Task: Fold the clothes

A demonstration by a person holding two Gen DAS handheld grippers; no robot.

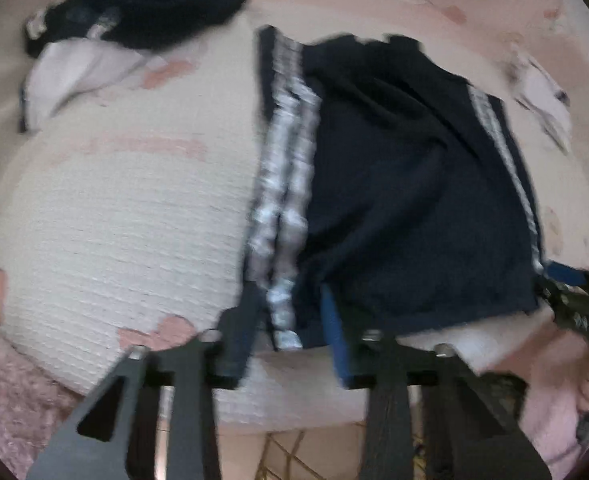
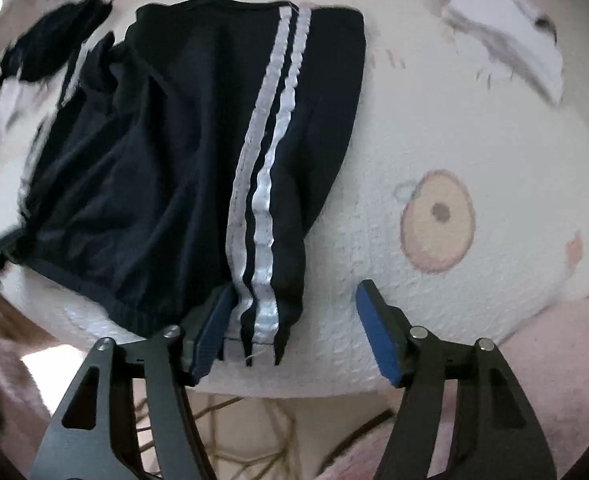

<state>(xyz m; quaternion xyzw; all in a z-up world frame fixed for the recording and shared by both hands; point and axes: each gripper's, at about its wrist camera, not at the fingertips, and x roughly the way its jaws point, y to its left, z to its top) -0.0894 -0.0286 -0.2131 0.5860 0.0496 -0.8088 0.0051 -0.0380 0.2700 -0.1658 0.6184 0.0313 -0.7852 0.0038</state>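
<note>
Shorts (image 2: 166,168), navy with white side stripes, lie flat on the cream bedspread (image 2: 434,140). I hold my left gripper (image 1: 290,332) and right gripper (image 2: 290,332) spread wide at the two near corners, probably to lift that edge. No readable label shows.

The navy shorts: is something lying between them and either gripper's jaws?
Nothing visible does. The navy shorts lie flat on the white blanket, and both the left gripper and the right gripper already straddle the near hem at a striped side with open jaws.
</note>
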